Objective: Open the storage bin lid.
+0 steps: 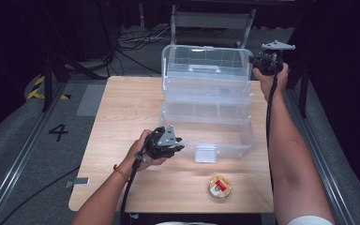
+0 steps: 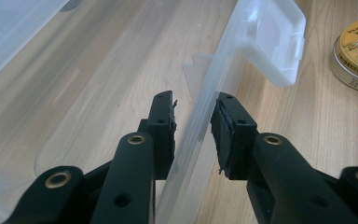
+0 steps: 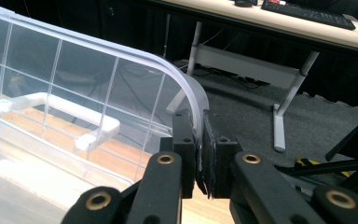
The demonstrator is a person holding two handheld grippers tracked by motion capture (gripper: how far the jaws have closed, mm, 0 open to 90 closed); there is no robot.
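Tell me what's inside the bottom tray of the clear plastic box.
Through the clear walls of the bottom tray, bare wooden table shows; nothing lies in the part I can see. The upper tiers cover its rear. The round tin sits outside, in front of it.

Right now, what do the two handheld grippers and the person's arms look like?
Both grippers are black. The left gripper carries a grey three-cornered plate, as does the right gripper. Each has angular black jaws with brass-coloured pivot rivets and worn dark pads. A black cable trails from each along the forearm. The forearms are bare; the left wrist wears a thin orange band.
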